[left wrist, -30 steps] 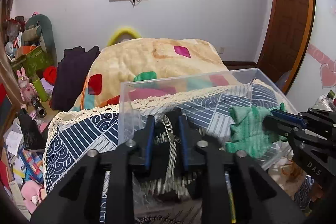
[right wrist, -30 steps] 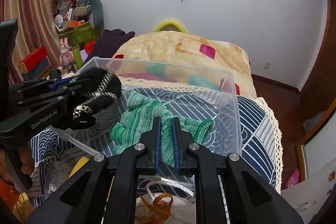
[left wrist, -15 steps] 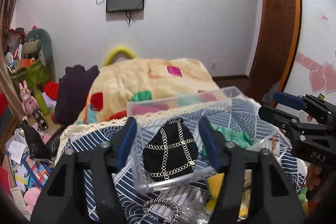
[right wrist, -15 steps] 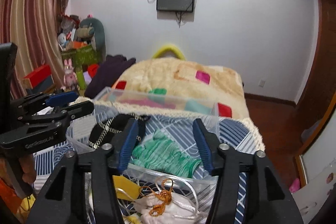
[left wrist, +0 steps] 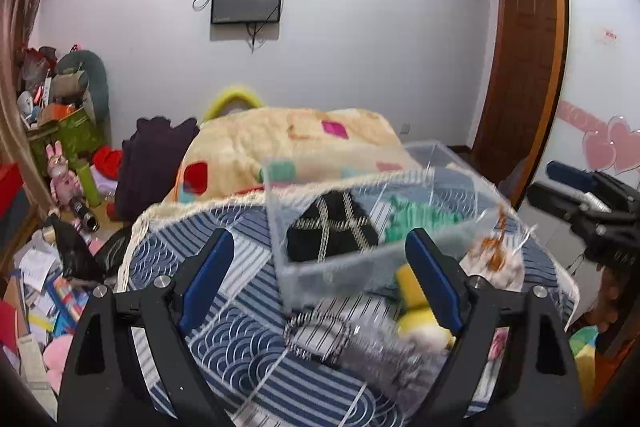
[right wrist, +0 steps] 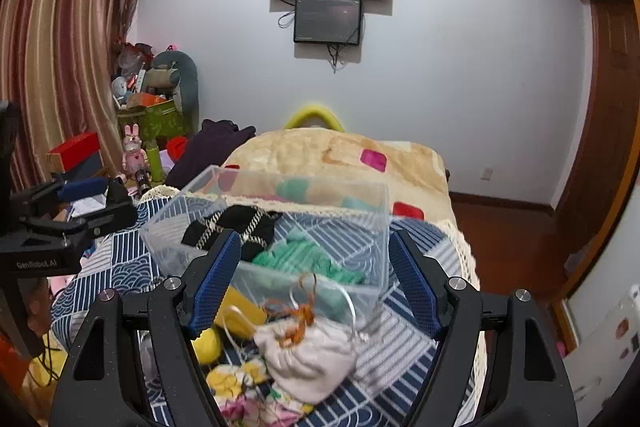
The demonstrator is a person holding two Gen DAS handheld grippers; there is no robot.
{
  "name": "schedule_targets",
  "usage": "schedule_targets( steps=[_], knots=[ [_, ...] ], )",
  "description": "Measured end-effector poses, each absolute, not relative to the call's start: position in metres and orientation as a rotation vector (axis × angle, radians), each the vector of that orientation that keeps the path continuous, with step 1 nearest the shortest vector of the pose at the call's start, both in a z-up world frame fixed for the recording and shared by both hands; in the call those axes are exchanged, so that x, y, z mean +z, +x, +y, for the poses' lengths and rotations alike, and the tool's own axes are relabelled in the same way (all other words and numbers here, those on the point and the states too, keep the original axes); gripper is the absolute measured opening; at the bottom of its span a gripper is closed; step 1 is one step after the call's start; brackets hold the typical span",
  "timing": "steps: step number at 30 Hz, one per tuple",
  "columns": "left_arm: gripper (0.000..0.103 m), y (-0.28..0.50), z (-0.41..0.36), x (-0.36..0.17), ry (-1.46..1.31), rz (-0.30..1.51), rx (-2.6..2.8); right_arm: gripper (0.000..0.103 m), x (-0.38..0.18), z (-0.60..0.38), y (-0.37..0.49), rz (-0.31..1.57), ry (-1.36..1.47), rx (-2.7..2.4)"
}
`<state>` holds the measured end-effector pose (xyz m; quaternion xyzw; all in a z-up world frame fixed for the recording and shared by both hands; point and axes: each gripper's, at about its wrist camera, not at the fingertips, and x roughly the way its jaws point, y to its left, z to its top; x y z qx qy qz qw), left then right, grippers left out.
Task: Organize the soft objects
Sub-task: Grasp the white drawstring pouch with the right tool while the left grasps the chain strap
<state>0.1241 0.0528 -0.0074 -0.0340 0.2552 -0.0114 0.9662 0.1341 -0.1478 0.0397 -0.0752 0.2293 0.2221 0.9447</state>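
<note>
With both the left tongs [left wrist: 316,281] and right tongs [right wrist: 314,281] released above the bed [right wrist: 404,311], the next pick should close squarely on the white drawstring pouch [right wrist: 310,357], just outside the clear bin [right wrist: 280,227] holding the black pouch [right wrist: 236,227] and green knit [right wrist: 308,259].

Your left gripper [left wrist: 316,279] is held level, its two blue-padded fingers [left wrist: 206,277] spread wide and holding nothing. Your right gripper [right wrist: 314,281] matches it: fingers [right wrist: 412,287] spread wide and holding nothing. Each gripper shows at the edge of the other's view, the right one [left wrist: 580,195] on the right, the left one [right wrist: 68,215] on the left.
</note>
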Motion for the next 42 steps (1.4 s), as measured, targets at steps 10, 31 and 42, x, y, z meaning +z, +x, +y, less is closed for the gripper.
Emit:
schedule_targets(
  steps=[10,31,42],
  knots=[
    [0.081,0.109,0.057,-0.061,-0.108,0.605,-0.015,0.074,0.004,-0.162,0.128,0.555,-0.097,0.415],
    [0.008,0.109,0.04,-0.09,-0.122,0.638,-0.115,0.042,-0.04,-0.161,0.128,0.701,-0.055,0.489],
    [0.006,0.093,0.059,-0.069,-0.19,0.579,-0.077,0.017,-0.028,-0.182,0.119,0.652,0.046,0.496]
  ],
)
